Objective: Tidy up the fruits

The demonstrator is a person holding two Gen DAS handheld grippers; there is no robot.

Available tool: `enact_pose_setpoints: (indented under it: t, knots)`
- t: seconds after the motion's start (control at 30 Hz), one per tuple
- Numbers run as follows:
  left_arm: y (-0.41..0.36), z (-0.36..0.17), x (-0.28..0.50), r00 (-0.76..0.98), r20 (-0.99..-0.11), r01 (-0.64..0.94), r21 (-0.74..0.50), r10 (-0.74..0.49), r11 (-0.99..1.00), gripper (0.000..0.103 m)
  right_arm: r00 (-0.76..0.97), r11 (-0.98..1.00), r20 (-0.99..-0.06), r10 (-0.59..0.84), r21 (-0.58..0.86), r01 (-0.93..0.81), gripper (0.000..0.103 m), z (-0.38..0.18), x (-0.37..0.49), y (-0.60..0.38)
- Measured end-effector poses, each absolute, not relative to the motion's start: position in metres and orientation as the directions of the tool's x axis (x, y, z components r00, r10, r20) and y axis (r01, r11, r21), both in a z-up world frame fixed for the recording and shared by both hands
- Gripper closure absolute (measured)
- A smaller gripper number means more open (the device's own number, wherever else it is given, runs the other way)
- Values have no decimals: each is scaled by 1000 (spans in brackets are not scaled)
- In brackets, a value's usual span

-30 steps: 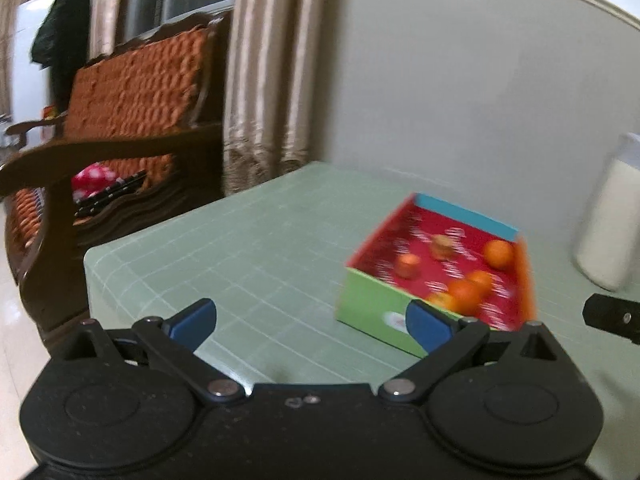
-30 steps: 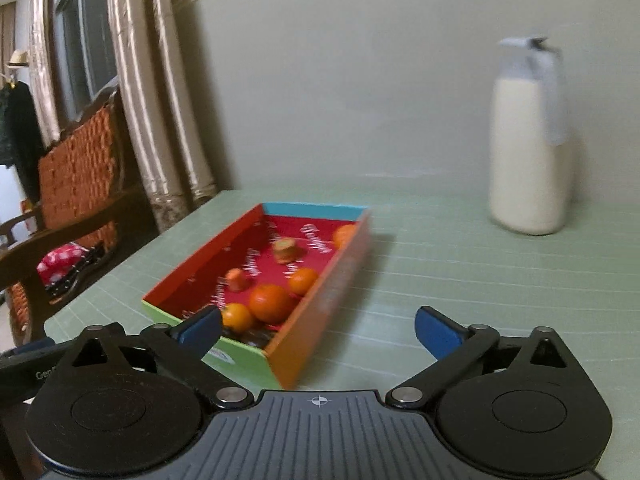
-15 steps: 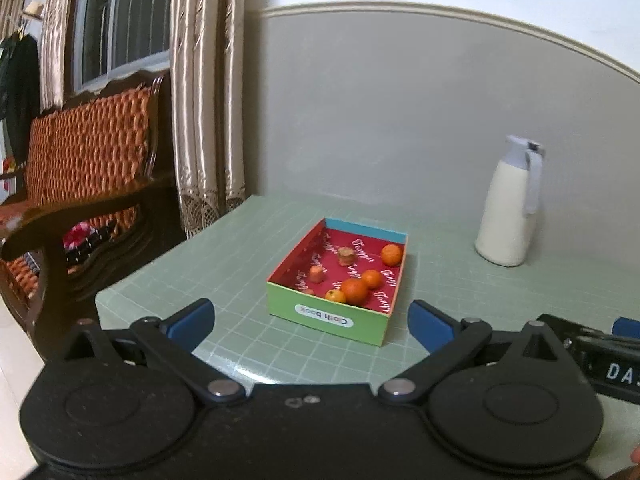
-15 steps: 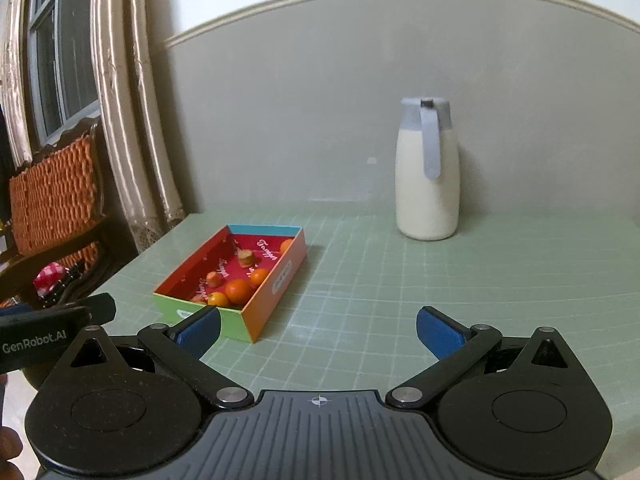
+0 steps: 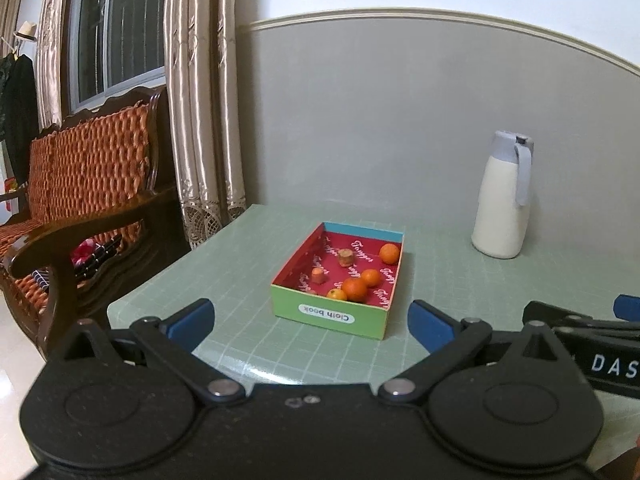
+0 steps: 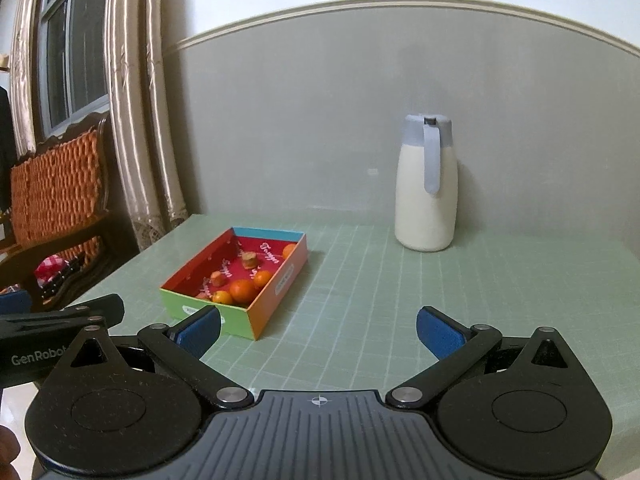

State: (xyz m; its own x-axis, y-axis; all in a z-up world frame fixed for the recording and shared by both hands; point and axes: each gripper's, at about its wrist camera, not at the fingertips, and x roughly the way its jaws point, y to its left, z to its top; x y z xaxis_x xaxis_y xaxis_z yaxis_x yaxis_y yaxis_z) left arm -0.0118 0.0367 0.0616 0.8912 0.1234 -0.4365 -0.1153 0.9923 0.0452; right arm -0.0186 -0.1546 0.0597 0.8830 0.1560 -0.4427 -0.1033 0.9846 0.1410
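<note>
While gripper (image 5: 310,326) gapes, fruit box (image 5: 329,314) ahead.

"Cloth book" on white oval label (image 5: 327,313) on green end wall of box (image 5: 360,326), reads upside down from left wrist view. White script words printed over red box lining (image 5: 357,247), too small to read. "DAS" in white on black body of right gripper (image 5: 600,320) (cut off at frame edge). "GenRobot" in white on black body of left gripper (image 6: 52,316) in right wrist view, tail end hidden. Second label on box's orange side (image 6: 285,280), unreadable.
</note>
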Motion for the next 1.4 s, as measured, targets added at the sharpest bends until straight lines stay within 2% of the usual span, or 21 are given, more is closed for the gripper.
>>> enact_pose_setpoints:
  t: [1.4]
  knots:
    - [38,62,-15,894,-431,-117,49,127,992,6,879,982,-447,165,154,-106,0,58,-18,-152]
